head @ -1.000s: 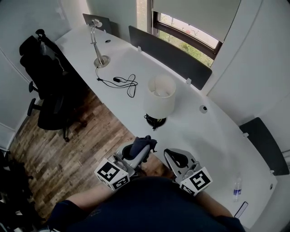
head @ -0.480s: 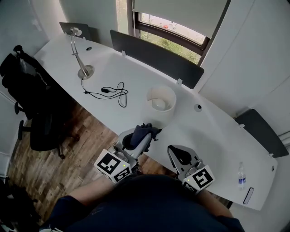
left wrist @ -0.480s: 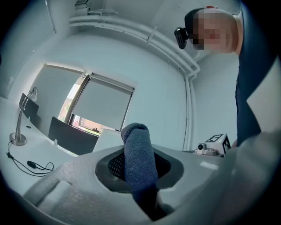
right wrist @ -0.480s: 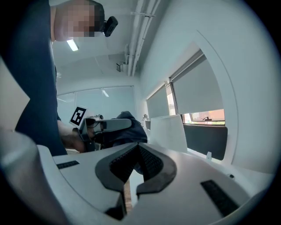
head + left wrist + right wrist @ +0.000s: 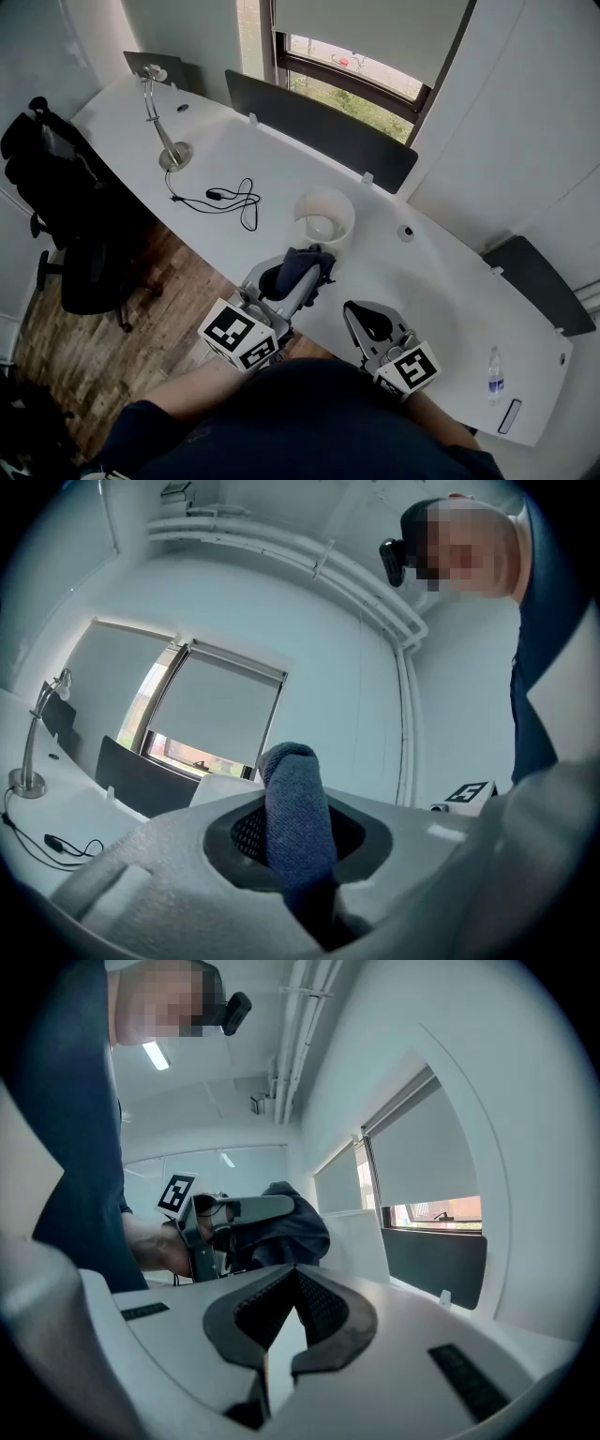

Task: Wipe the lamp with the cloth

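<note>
A white lamp with a drum shade (image 5: 324,217) stands on the curved white desk (image 5: 441,272), seen from above; its shade (image 5: 356,1241) also shows in the right gripper view. My left gripper (image 5: 298,272) is shut on a dark blue cloth (image 5: 292,267), which sticks up between its jaws (image 5: 295,827). The cloth sits just in front of the shade, close to its near side. My right gripper (image 5: 372,325) is to the right, near the desk's front edge, its jaws closed with nothing between them.
A slim metal desk lamp (image 5: 161,117) and a loose black cable (image 5: 225,199) lie on the desk's left part. Dark divider panels (image 5: 314,127) line the far edge. A black office chair (image 5: 66,216) stands left. A water bottle (image 5: 494,384) is at the right end.
The head view has shifted, so the lamp now looks straight down into the shade. My left gripper with the cloth has come closer to the shade. The right gripper has stayed low.
</note>
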Demonstrator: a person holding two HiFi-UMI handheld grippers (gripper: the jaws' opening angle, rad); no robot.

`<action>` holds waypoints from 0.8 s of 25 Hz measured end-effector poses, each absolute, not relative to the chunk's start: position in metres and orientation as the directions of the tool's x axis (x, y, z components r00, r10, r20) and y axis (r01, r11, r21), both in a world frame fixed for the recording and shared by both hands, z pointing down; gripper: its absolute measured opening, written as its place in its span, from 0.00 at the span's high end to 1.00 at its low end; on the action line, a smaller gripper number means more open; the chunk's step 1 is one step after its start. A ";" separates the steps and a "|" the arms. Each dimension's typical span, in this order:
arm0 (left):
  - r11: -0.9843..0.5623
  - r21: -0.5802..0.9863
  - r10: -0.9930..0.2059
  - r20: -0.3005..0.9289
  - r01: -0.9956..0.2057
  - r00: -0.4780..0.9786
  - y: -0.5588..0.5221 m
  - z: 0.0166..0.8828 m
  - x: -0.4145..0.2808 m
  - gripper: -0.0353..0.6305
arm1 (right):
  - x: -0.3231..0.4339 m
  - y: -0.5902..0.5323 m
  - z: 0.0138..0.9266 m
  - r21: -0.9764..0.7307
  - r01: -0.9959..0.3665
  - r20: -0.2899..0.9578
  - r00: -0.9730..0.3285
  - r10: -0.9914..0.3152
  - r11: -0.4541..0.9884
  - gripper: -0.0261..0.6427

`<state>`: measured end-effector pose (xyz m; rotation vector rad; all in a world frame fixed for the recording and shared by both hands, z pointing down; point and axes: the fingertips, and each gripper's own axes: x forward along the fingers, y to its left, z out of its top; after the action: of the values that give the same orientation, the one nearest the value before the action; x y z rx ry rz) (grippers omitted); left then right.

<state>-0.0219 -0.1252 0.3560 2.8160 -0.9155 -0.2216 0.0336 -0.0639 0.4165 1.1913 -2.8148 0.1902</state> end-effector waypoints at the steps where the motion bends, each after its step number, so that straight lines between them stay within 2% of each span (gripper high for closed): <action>1: -0.793 0.205 -0.599 -0.085 -0.574 0.796 -0.127 0.354 -0.019 0.85 | 0.036 -0.066 0.414 -0.083 -0.714 0.118 -0.699 -0.705 0.695 0.94; 6: -0.772 0.175 -0.627 -0.048 -0.611 0.778 -0.137 0.358 -0.008 0.85 | 0.043 -0.075 0.413 -0.090 -0.687 0.109 -0.726 -0.679 0.721 0.94; 13: -0.730 0.209 -0.666 -0.007 -0.650 0.746 -0.145 0.385 -0.014 0.85 | 0.055 -0.086 0.419 -0.107 -0.668 0.131 -0.744 -0.656 0.736 0.94; 20: -0.694 0.244 -0.673 0.117 -0.678 0.731 -0.141 0.452 -0.018 0.85 | 0.064 -0.093 0.430 -0.123 -0.663 0.164 -0.747 -0.644 0.738 0.94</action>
<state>-0.0180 -0.1410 0.4517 2.6643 -1.0622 0.0265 0.0635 -0.0931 0.4301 1.0658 -2.8253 0.2638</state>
